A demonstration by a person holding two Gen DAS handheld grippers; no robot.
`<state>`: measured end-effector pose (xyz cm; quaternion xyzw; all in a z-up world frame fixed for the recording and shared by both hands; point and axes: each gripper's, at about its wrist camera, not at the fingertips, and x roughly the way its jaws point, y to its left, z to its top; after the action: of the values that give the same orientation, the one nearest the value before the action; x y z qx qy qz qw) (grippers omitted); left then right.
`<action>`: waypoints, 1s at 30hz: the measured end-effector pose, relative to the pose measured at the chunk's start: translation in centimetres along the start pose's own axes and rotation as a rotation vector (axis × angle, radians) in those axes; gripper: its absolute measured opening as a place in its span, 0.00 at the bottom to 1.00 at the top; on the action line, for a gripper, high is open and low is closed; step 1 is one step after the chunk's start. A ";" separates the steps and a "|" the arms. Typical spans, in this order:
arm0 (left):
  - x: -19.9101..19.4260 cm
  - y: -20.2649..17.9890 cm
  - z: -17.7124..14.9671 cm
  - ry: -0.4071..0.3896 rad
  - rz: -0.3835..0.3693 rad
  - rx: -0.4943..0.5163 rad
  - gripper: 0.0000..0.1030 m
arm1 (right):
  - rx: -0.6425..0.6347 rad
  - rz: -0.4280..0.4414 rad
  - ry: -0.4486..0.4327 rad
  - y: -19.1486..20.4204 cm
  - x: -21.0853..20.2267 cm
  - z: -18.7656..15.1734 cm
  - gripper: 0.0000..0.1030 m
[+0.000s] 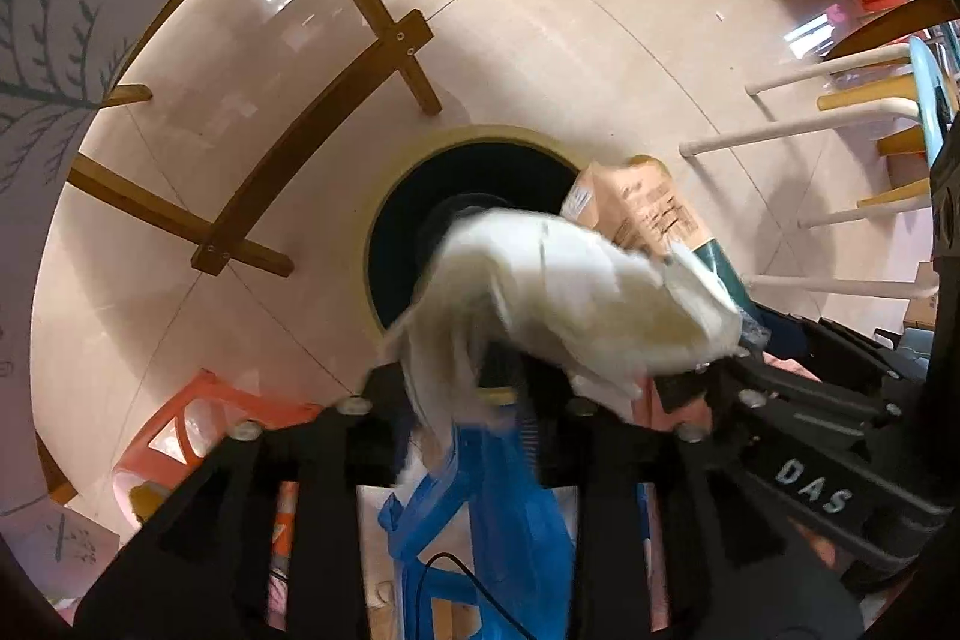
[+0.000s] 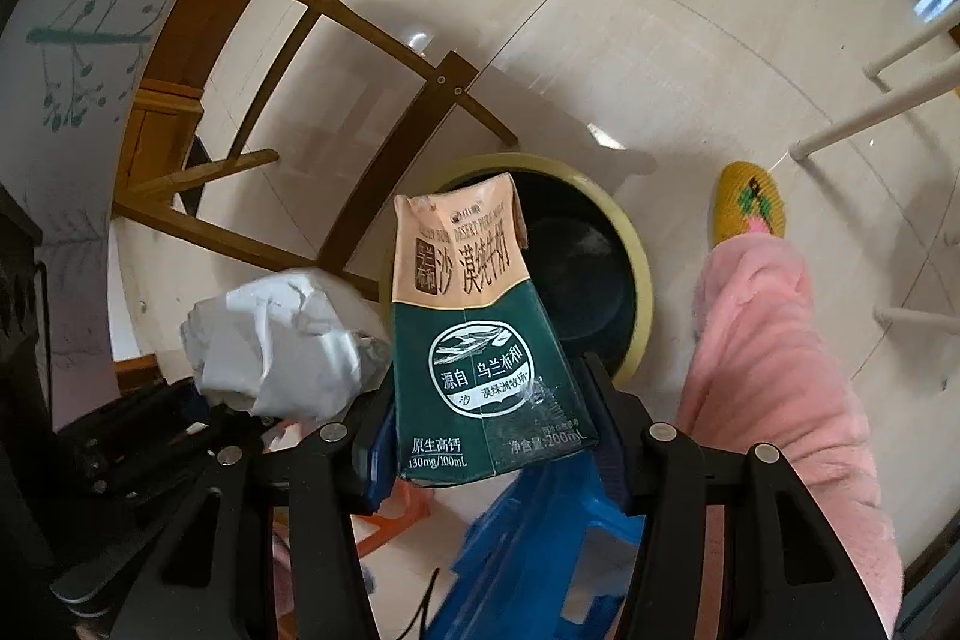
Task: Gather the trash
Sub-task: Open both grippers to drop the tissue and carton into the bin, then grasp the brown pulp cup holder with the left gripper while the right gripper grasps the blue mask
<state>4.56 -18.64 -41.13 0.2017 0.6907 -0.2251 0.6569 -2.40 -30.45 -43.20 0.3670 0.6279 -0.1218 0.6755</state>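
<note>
Operator: Trash status? State each tool.

Technician: The crumpled tissue [image 1: 558, 292] sits at the tips of the left gripper [image 1: 528, 382], directly above the mouth of the bin [image 1: 396, 172] on the floor. The jaws stand narrow; whether the pads press the tissue, the frames do not show. The right gripper [image 2: 492, 436] clamps the milk carton [image 2: 480, 340] at its base, upright, its top over the near rim of the bin.

Operator: Progress?

Technician: Both items are collected and positioned over the bin. Neither lies inside it yet. The bin interior ahead of the tools looks dark and empty. Release of both items remains.
</note>
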 end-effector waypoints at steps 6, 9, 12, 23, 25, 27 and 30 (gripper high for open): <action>-0.4 1.2 0.6 -0.004 -0.007 -0.035 0.40 | 0.021 0.021 -0.019 0.1 0.5 1.2 0.60; -0.9 1.4 0.5 -0.012 -0.001 -0.038 0.41 | 0.015 0.024 -0.023 0.4 0.3 1.3 0.60; -1.7 1.6 0.3 -0.018 -0.014 -0.044 0.41 | -0.001 0.010 -0.031 0.8 -0.4 1.2 0.60; -9.6 2.3 -4.0 -0.125 -0.141 0.014 0.41 | -0.113 -0.043 -0.125 5.0 -7.8 0.0 0.60; -11.7 2.6 -5.1 -0.152 -0.159 0.022 0.41 | -0.143 -0.051 -0.144 6.2 -9.7 -0.7 0.60; -14.0 2.9 -6.2 -0.180 -0.177 0.027 0.41 | -0.170 -0.053 -0.161 7.6 -11.5 -1.6 0.60; -17.8 3.3 -7.4 -0.237 -0.187 0.037 0.41 | -0.211 -0.059 -0.188 9.7 -14.2 -2.9 0.60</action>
<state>1.38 -11.36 -23.28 0.1204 0.6199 -0.3203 0.7061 -1.12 -25.94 -26.41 0.2622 0.5817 -0.1089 0.7622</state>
